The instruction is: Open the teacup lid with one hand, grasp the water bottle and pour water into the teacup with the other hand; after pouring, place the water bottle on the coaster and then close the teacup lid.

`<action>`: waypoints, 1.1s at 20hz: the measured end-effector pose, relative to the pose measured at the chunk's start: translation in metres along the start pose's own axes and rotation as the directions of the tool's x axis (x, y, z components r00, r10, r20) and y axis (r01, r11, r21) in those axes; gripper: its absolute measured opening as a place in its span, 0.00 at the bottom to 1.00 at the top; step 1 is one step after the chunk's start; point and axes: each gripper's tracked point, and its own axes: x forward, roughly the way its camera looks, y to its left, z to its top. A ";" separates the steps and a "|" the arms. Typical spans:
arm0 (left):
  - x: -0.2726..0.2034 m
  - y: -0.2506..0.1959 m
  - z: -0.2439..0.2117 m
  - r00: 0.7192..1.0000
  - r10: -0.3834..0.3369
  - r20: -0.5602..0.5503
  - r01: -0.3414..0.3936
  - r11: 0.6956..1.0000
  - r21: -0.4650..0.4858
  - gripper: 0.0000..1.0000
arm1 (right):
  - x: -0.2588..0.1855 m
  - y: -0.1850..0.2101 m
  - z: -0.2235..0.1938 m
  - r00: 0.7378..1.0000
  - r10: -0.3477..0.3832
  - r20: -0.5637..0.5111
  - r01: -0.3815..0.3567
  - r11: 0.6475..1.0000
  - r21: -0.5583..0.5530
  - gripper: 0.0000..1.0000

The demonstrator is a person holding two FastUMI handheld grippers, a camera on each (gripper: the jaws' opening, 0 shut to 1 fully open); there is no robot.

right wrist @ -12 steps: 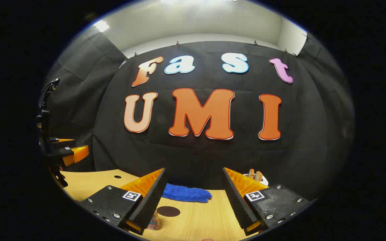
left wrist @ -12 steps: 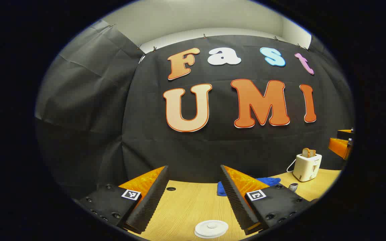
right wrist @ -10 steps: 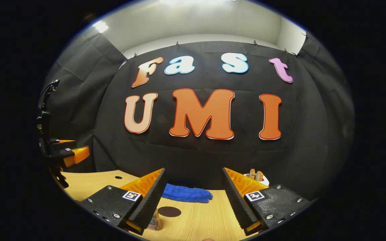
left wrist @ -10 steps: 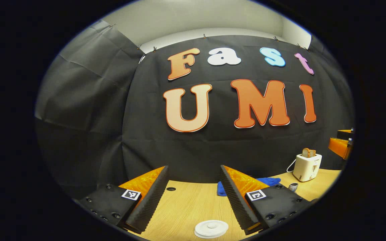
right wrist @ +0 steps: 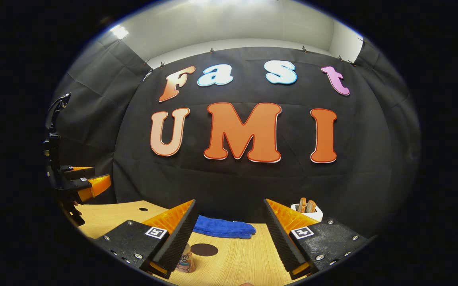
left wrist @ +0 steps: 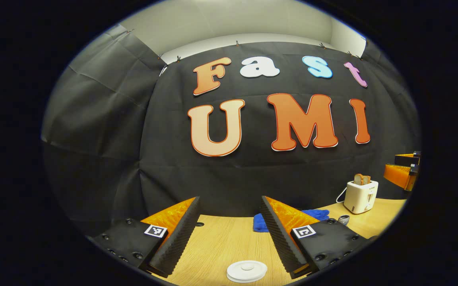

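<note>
Presently both tools hang above the light wooden table, each with its ribbed fingers spread wide and nothing between them. In the left gripper view, the left gripper points at the booth wall, and the round white teacup lid with a central knob lies at 6 o'clock, just below the gap between the fingers; whether it sits on the cup or flat on the table cannot be told. That placement suggests the left tool is lined up over the lid for a descent onto the knob. In the right gripper view, the right gripper is likewise aimed at the wall; a small bottle with a printed label stands at 7 o'clock, partly hidden behind the left-hand finger, and the dark round coaster lies flat just beside it, toward the gap. Judging by this, the right tool is staged for the bottle, which is off-centre, so a sideways correction seems needed. A crumpled blue cloth lies at the far table edge, and a white toaster with bread slices stands at 3 o'clock in the left gripper view, well apart from the work.
</note>
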 end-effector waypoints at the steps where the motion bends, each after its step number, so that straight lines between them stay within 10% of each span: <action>1: 0.000 0.001 0.001 1.000 0.002 0.003 -0.002 1.000 0.001 1.00 | -0.001 0.000 0.001 1.000 0.001 0.001 -0.001 1.000 -0.001 0.97; 22: -0.002 0.001 -0.068 0.985 -0.026 -0.172 0.027 1.000 0.004 1.00 | -0.002 0.070 -0.075 0.973 0.172 -0.154 -0.176 0.984 -0.010 0.98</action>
